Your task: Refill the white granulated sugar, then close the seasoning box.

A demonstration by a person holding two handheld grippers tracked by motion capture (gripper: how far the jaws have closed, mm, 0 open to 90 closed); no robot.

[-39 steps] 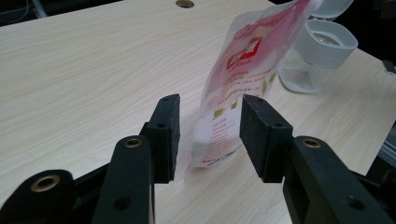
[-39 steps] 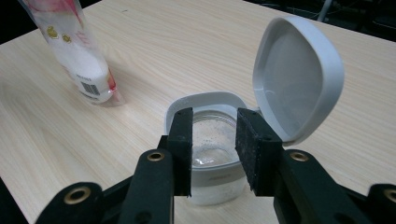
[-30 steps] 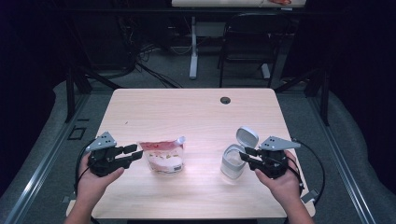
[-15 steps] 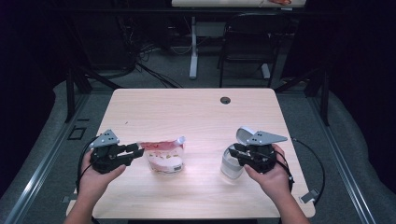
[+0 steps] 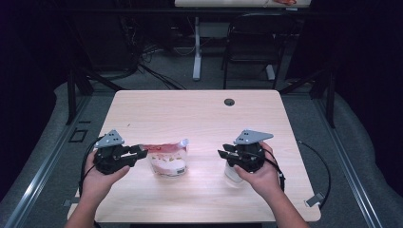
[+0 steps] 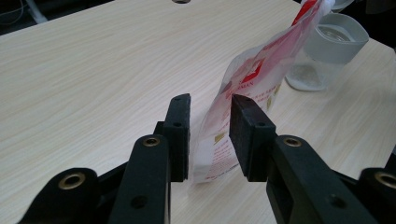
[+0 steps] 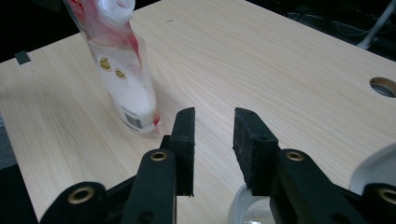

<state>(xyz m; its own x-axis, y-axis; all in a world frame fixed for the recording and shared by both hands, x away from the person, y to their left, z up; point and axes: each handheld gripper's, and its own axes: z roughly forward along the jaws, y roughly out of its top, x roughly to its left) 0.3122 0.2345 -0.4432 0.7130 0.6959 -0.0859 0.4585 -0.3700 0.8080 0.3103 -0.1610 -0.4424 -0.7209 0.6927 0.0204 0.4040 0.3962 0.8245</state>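
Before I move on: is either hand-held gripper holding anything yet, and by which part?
Nothing is gripped. The left hand-held gripper has been closing around the pouch side edge, pads not yet pressing. The right hand-held gripper is empty.

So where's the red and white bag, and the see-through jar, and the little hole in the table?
Red and white bag (image 5: 167, 160), high view, on its white front.
See-through jar (image 6: 327, 51), left gripper view, on its pale upper band.
Hole in the table (image 5: 229, 102), high view, on its dark middle.
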